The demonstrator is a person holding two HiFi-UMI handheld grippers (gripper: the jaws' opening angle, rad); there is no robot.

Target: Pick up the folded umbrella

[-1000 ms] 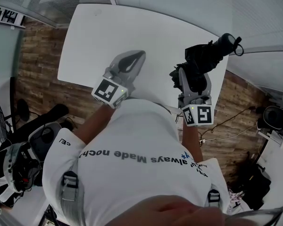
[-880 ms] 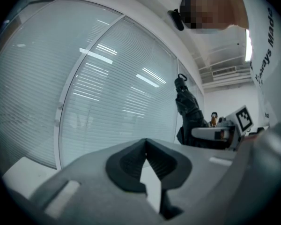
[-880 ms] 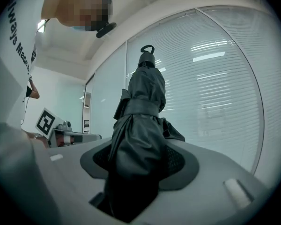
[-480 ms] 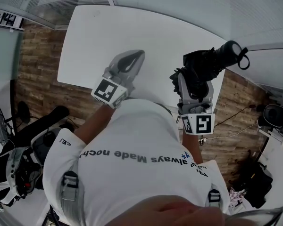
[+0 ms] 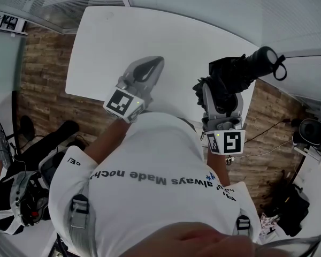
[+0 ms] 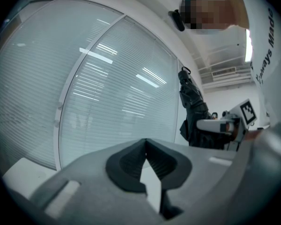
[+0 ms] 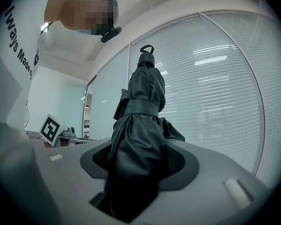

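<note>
Head view, with both gripper views. The right gripper [image 5: 218,90] appears right of centre in the head view, its marker cube [image 5: 225,142] below it, near the person's white shirt [image 5: 150,165]. Its jaws are clamped on the lower part of the folded umbrella [image 5: 239,71]. The umbrella is black, and it runs from the jaws toward the upper right of the frame, where its far end and strap loop [image 5: 280,68] lie over the right edge of the white table [image 5: 123,42]. In the right gripper view, the dark fabric of the folded umbrella [image 7: 140,102] fills the gap between the two pads of the right gripper [image 7: 136,168]. A band is wrapped around its middle, and the strap loop [image 7: 146,48] is at the top of the frame. Whether the umbrella touches the table cannot be told. The left gripper [image 5: 148,64] lies left of centre over the table. In the left gripper view, the jaw tips of the left gripper [image 6: 145,144] meet, with nothing between them. At the right of that view, the folded umbrella [image 6: 191,102] stands roughly upright before the slatted blinds [image 6: 107,88].
</note>
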